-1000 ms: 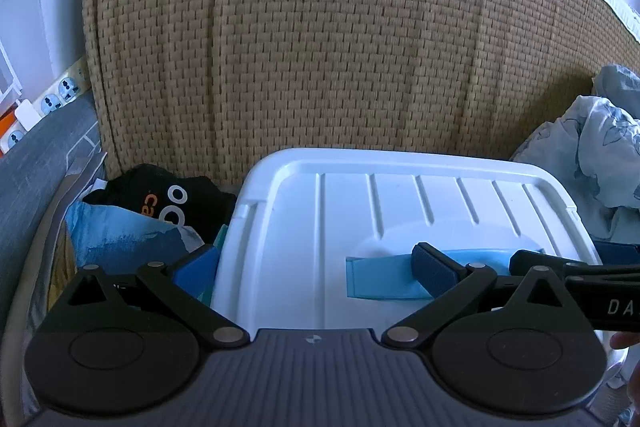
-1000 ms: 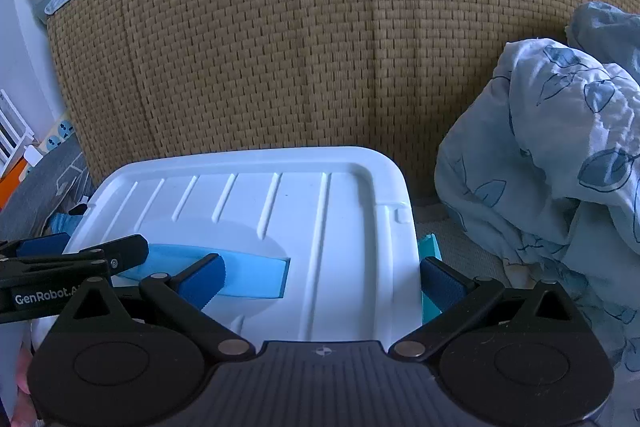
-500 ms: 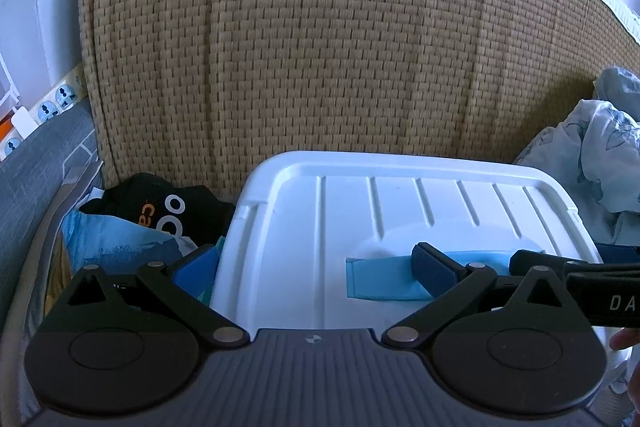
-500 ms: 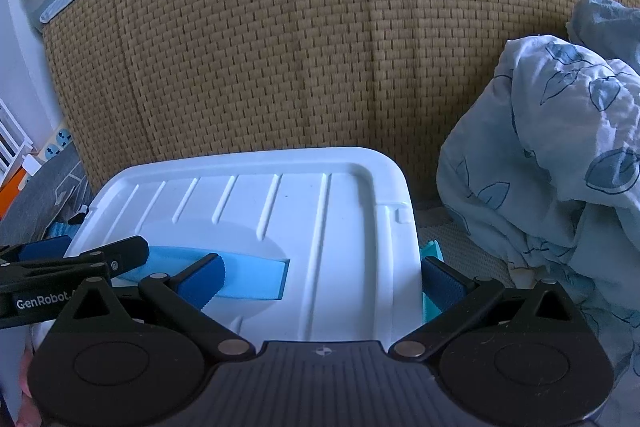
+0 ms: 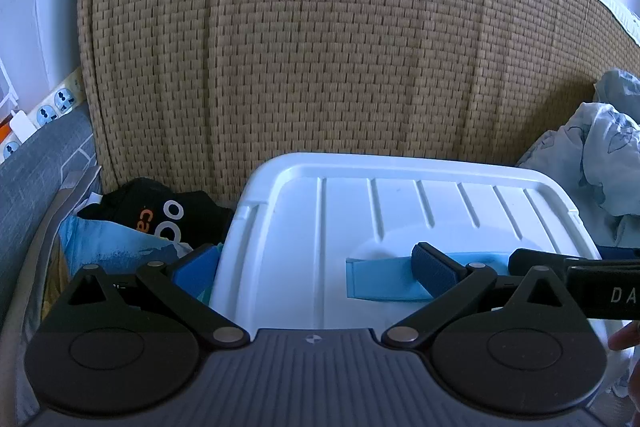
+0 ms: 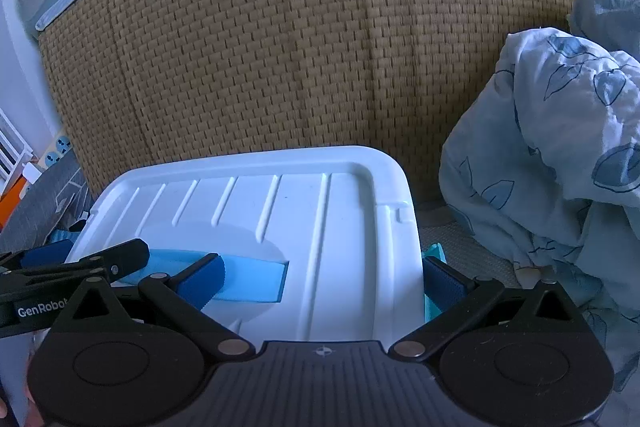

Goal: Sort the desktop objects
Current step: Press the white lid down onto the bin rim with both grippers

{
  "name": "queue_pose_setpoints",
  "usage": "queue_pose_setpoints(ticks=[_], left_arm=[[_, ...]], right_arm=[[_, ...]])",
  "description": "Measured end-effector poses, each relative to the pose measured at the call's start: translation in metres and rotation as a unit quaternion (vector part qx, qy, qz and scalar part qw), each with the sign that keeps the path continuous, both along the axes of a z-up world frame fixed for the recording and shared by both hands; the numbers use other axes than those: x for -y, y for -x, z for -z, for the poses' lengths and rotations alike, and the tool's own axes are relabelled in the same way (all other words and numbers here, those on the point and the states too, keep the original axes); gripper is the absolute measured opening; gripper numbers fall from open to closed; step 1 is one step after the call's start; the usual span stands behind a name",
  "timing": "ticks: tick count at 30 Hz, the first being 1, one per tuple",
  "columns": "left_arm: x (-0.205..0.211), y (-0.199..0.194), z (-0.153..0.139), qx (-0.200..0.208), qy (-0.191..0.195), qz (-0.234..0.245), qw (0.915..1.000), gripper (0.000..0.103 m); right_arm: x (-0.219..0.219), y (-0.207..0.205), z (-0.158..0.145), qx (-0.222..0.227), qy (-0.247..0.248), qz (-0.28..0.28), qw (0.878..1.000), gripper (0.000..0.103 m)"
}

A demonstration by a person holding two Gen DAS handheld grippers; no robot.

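Now left gripper (image 5: 316, 267), right gripper (image 6: 320, 277) spread wide, each straddling white bin lid (image 5: 400, 211) edge.

A tall woven rattan panel (image 5: 320, 47) fills the background. To its right lies a crumpled pale-blue quilt (image 6: 560, 155) printed with leaves. At the left, a power strip (image 5: 52, 107) runs along the white wall, above a grey cushion (image 5: 36, 167). A black bag (image 5: 160, 211) with orange and white lettering sits against the panel's base.
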State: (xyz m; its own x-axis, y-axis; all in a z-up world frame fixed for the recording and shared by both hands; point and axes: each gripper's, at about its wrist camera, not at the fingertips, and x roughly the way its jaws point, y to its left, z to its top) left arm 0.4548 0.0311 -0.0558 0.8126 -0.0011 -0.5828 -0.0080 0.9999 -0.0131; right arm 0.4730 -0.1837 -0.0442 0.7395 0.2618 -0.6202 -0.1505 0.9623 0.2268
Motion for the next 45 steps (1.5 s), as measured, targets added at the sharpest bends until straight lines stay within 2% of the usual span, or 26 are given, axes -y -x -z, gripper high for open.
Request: queue_pose_setpoints(ticks=[45], left_arm=[[0.001,-0.008,0.002,0.012,-0.006,0.000,0.9999,0.103]], right_arm=[[0.003,-0.013,0.007,0.002,-0.015,0.013,1.000,0.103]])
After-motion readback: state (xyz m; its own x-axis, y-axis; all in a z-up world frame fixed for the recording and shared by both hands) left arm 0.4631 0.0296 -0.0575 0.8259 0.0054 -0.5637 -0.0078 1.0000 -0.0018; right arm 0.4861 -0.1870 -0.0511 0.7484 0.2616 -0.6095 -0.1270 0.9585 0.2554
